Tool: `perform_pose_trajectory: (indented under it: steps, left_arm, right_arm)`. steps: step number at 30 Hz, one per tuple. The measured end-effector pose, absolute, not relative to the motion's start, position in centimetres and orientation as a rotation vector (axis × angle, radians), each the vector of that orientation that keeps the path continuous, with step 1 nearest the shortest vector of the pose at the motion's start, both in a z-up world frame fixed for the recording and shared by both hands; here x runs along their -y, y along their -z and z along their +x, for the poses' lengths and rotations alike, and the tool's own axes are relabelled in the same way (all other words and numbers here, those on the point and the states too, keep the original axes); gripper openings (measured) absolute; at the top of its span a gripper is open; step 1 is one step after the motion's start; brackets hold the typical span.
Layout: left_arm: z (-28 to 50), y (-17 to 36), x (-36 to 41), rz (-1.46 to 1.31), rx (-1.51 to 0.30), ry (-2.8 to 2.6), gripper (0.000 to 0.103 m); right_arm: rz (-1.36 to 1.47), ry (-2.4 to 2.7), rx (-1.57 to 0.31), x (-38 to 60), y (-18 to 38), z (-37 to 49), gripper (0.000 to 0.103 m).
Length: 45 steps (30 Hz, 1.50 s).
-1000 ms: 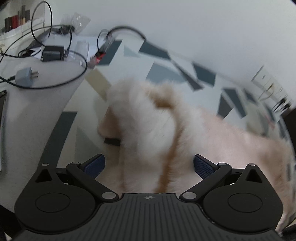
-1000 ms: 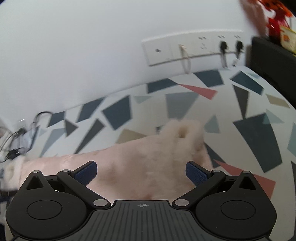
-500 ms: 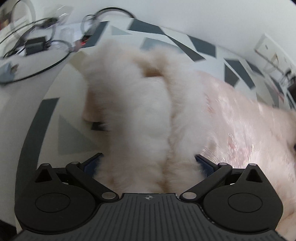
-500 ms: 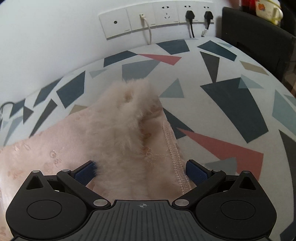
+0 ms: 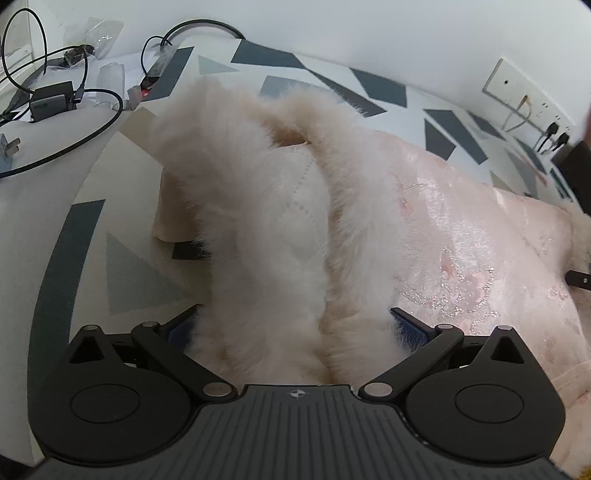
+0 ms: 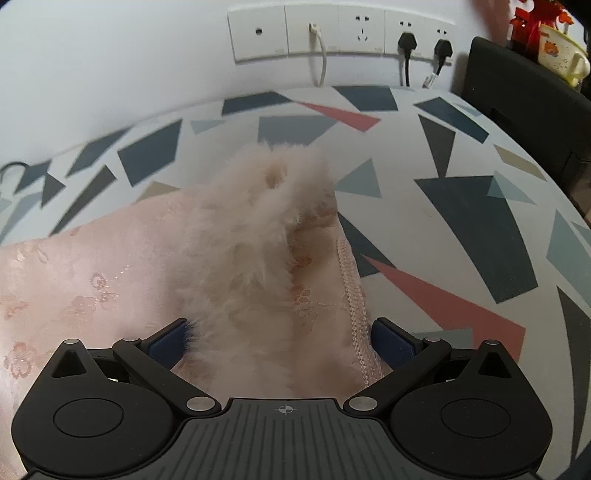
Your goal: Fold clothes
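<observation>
A pale pink brocade garment [image 5: 461, 240] with cream fur trim [image 5: 251, 184] lies spread on the patterned tablecloth [image 5: 122, 266]. In the left wrist view, my left gripper [image 5: 293, 321] is open, and a fur-edged end of the garment with quilted lining lies between its wide-apart fingers. In the right wrist view the same garment [image 6: 92, 280] ends in a furry cuff [image 6: 251, 221] with a lace edge. My right gripper [image 6: 280, 339] is open around that end. The blue pads [image 6: 168, 341] sit on either side of the cloth without squeezing it.
Black cables and a charger [image 5: 48, 99] lie at the far left of the table. A row of wall sockets [image 6: 332, 33] with plugs runs behind the table. A black chair back [image 6: 517, 96] stands at the right. Bare tablecloth [image 6: 443, 206] extends right of the cuff.
Both grippers have moved in close over the garment's two furry ends, which now lie between their fingers. The fingers stay equally wide apart.
</observation>
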<state>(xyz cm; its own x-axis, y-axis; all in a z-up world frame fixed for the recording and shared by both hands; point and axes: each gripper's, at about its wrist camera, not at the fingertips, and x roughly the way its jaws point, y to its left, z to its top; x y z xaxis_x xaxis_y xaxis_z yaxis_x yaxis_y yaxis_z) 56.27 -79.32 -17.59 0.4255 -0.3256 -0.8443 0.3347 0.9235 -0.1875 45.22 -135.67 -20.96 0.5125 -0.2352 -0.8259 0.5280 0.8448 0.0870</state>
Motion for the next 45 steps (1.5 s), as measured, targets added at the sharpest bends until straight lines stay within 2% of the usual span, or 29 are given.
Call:
perform_pose_trajectory:
  steps: [9, 30, 45]
  left_arm:
    - [57.6, 17.8, 80.6, -0.003, -1.081, 0.357, 0.103]
    - [56.9, 17.9, 80.5, -0.039, -1.024, 0.317, 0.103]
    - [57.3, 17.7, 80.4, -0.018, -1.056, 0.340, 0.103]
  right_arm:
    - [0.366, 0.521, -0.960, 136.0, 21.2, 46.4, 0.102]
    - [0.310, 0.478, -0.891, 135.8, 21.7, 45.7, 0.102]
    - [0.372, 0.461, -0.886, 136.7, 21.3, 45.2, 0.102]
